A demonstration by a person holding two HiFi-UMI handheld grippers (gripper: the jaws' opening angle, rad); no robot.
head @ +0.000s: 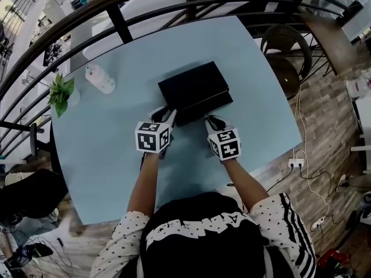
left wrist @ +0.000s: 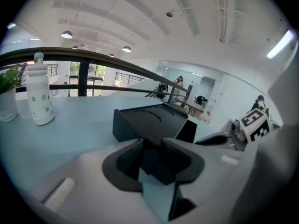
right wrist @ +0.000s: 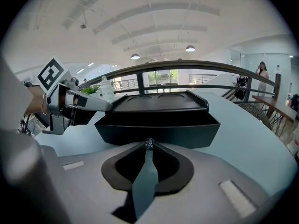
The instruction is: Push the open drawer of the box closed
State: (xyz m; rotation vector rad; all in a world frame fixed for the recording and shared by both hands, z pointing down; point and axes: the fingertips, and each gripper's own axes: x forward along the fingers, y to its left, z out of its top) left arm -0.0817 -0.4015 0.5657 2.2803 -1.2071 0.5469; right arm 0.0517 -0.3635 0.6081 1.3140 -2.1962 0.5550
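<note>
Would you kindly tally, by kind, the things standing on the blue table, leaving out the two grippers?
black box, drawer open: 1
white bottle: 1
potted plant: 1
Total: 3

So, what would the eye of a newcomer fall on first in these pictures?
First, the black box in the middle of the light blue table, with its drawer pulled out toward the person. Then the two tools at the drawer front: the left tool has the left corner between its jaws, and the right tool touches it with its jaws closed.
</note>
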